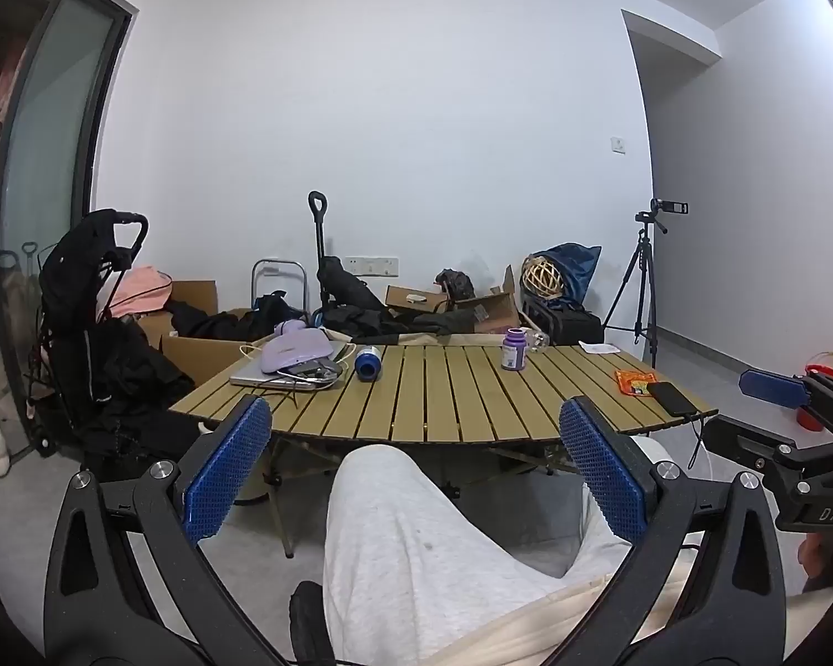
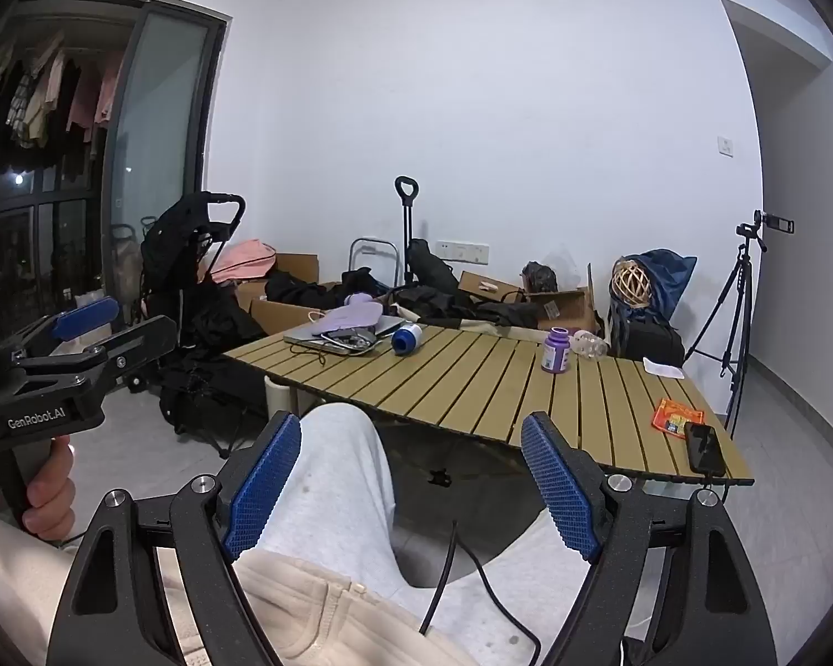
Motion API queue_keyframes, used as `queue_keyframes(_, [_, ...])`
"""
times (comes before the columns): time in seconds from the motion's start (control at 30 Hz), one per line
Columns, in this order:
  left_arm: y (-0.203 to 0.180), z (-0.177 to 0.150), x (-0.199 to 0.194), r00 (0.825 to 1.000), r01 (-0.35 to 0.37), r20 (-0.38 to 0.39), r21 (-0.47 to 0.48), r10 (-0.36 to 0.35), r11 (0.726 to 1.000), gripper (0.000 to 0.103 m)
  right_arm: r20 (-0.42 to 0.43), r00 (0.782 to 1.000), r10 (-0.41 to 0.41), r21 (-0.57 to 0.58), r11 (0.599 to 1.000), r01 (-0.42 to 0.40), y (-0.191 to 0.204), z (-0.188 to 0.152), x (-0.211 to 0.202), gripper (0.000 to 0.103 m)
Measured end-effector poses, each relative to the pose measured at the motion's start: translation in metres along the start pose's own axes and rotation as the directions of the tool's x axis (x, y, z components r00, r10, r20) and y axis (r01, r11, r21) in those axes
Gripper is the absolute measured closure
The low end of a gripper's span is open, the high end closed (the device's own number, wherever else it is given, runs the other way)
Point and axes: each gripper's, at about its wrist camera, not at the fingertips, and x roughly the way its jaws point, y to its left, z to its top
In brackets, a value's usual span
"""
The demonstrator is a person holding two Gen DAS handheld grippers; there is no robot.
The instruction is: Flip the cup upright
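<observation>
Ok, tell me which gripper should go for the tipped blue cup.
Left, probably. The blue cup lies on its side on the table's left half, nearer the open left gripper; the right gripper sits further right.

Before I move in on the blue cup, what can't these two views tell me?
- Blue cup: lies on its side in both views; too small to see inside.
- Clear item behind the purple bottle: too small to identify.
- Table's near edge: hidden by the knee, right view.
</observation>
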Motion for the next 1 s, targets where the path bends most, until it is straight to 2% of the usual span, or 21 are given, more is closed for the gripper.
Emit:
queue_keyframes(0.07, [0.0,0.001,-0.003,1.0,0.0,0.004,0.002,0.0,1.0,0.0,-0.023,1.0,0.004,0.004,1.0,-0.004,0.001,0.001,0.0,0.017])
queue_keyframes(0.1, [0.0,0.0,0.002,1.0,-0.003,-0.02,0.004,0.003,1.0,0.0,-0.02,1.0,0.003,0.002,1.0,-0.003,0.001,0.001,0.0,0.017])
queue_keyframes(0.37, [0.001,0.0,0.002,1.0,-0.002,-0.018,0.003,0.002,1.0,0.0,-0.016,1.0,0.004,0.009,1.0,-0.003,-0.01,0.0,0.009,0.017])
queue_keyframes(0.43, [0.003,0.0,0.002,1.0,-0.003,-0.016,0.006,0.003,1.0,0.0,-0.011,1.0,0.001,-0.011,1.0,-0.001,0.001,0.001,0.003,0.017])
queue_keyframes(1.0, [0.003,-0.001,0.004,1.0,-0.005,-0.019,0.009,0.005,1.0,0.0,-0.012,1.0,0.001,-0.007,1.0,-0.001,0.002,0.001,0.0,0.017])
